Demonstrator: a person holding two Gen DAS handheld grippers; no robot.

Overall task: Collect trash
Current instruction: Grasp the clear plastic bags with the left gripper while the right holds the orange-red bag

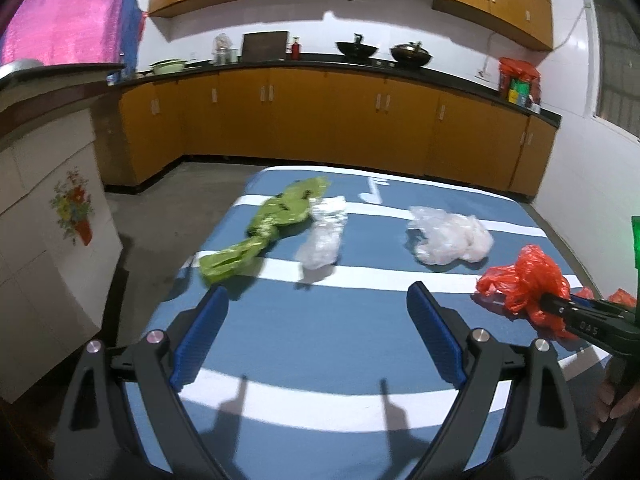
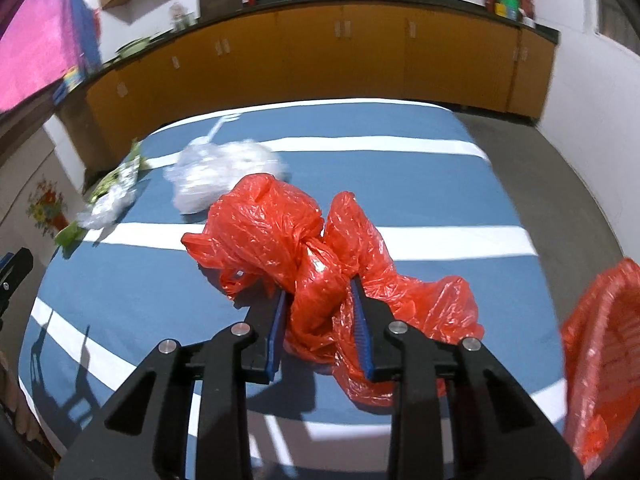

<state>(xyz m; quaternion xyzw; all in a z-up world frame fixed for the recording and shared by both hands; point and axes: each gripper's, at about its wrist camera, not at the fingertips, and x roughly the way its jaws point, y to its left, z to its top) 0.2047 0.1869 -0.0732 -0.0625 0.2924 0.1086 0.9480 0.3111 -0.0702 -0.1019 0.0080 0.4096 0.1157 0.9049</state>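
My right gripper (image 2: 320, 286) is shut on a crumpled red plastic bag (image 2: 276, 228), whose bunched middle is squeezed between the blue pads on the blue-and-white striped tablecloth (image 2: 400, 168). The left wrist view shows the same red bag (image 1: 524, 280) at the right, with the right gripper (image 1: 544, 306) clamped on it. My left gripper (image 1: 318, 292) stands open over the cloth with nothing between its fingers. Beyond it lie a green wrapper (image 1: 268, 224), a clear plastic wrapper (image 1: 324, 236) and a white plastic bag (image 1: 448, 238).
A red basket (image 2: 600, 344) stands at the table's right edge beside the right gripper. Orange kitchen cabinets (image 1: 320, 120) with a dark counter and woks run along the far wall. A white cabinet with a flower print (image 1: 72, 208) stands left of the table.
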